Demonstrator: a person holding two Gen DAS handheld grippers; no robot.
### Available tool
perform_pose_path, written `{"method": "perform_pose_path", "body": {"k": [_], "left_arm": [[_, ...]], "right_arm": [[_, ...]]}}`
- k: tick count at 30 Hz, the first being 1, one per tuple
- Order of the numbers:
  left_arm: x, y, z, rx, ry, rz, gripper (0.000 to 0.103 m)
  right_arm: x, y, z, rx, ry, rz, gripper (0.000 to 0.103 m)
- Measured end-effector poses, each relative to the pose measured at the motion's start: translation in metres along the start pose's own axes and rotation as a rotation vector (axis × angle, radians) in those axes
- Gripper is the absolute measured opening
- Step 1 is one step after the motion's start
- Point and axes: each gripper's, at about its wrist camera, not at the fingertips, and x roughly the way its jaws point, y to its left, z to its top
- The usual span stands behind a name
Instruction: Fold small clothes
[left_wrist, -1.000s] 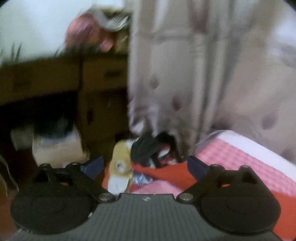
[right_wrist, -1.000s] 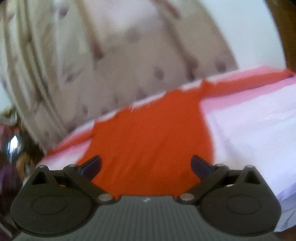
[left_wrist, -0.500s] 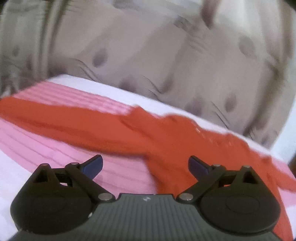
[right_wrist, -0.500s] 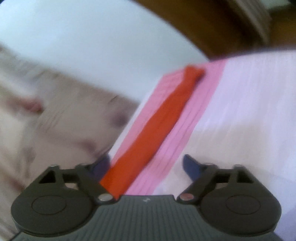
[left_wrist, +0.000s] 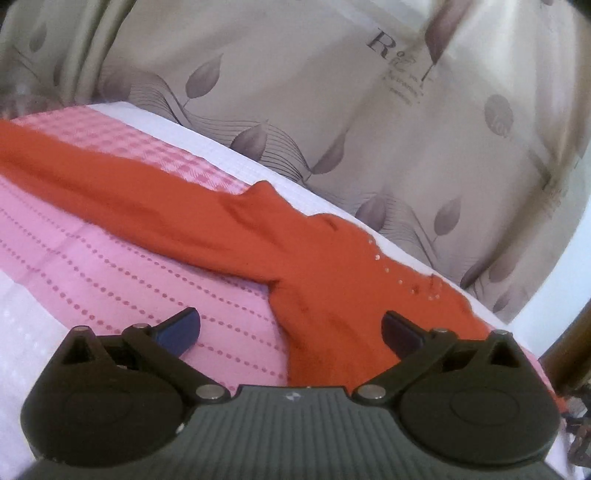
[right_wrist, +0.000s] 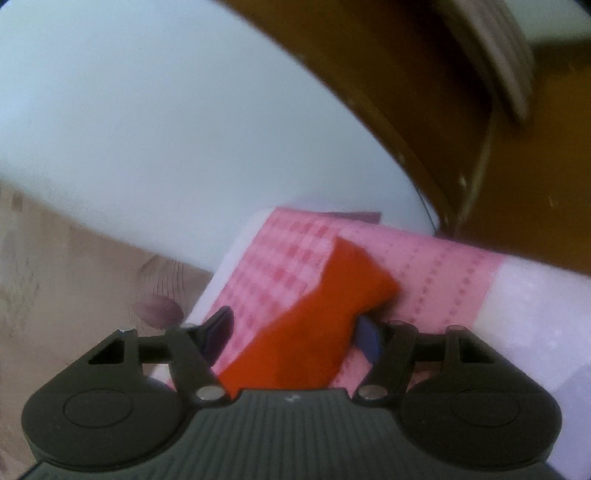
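Across the far edge of the bed (left_wrist: 110, 273), an orange long-sleeved top (left_wrist: 325, 280) is lying spread flat on a pink and white bedcover (left_wrist: 85, 258). In the left wrist view one sleeve (left_wrist: 110, 184) is stretching away toward the bed's left end, crossing the pink checked band, while the body of the top is reaching down toward the near side. A row of small pale beads (left_wrist: 388, 269) is showing near the neckline, close to the bed's far edge. Behind that edge a beige curtain (left_wrist: 295, 92) printed with grey leaves is hanging.

The left gripper (left_wrist: 291, 332) is hovering over the body of the top with its jaws opening to their widest; the left finger is sitting above the dotted pink cover, the right finger above the orange cloth, and neither pad is pressing on anything.

In the right wrist view, somewhat blurred, the other sleeve's cuff end (right_wrist: 347, 284) is lying on the pink band near the bed's far right corner, beside a pale wall (right_wrist: 166, 129) and a brown wooden headboard (right_wrist: 443, 129). The right gripper (right_wrist: 295, 336) is straddling this sleeve with its jaws closing. The right fingertip (right_wrist: 369, 339) is sitting right at the cloth's edge, whereas the left fingertip (right_wrist: 221, 328) is standing apart from it, so the sleeve is between the pads but not yet clamped.
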Motion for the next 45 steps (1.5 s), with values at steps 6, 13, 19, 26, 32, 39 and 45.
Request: {"method": "perform_pose_path", "body": {"k": [6,13,19,26,32,39,45], "left_arm": [[-0.001,0.000,0.002,0.002,0.001,-0.003,0.103],[-0.008,0.014,0.003,-0.093,-0.054,0.023,0.103],[-0.020,0.036,0.009,-0.228,-0.150,0.121,0.103],[-0.030,0.050,0.014,-0.301,-0.229,0.246,0.103],[-0.033,0.055,0.017,-0.304,-0.234,0.264,0.103],[-0.033,0.058,0.018,-0.314,-0.232,0.254,0.103],[-0.032,0.057,0.018,-0.322,-0.235,0.254,0.103]], "right_arm": [[-0.003,-0.006,0.006,0.049,0.040,-0.031,0.006],[-0.033,0.045,0.001,0.093,0.000,0.159,0.006],[-0.045,0.148,-0.028,0.045,0.059,0.326,0.006],[-0.028,0.269,-0.120,0.102,0.210,0.521,0.006],[-0.006,0.352,-0.225,0.142,0.348,0.649,0.006],[0.023,0.393,-0.330,0.106,0.492,0.616,0.006],[0.035,0.399,-0.377,-0.029,0.538,0.545,0.006]]}}
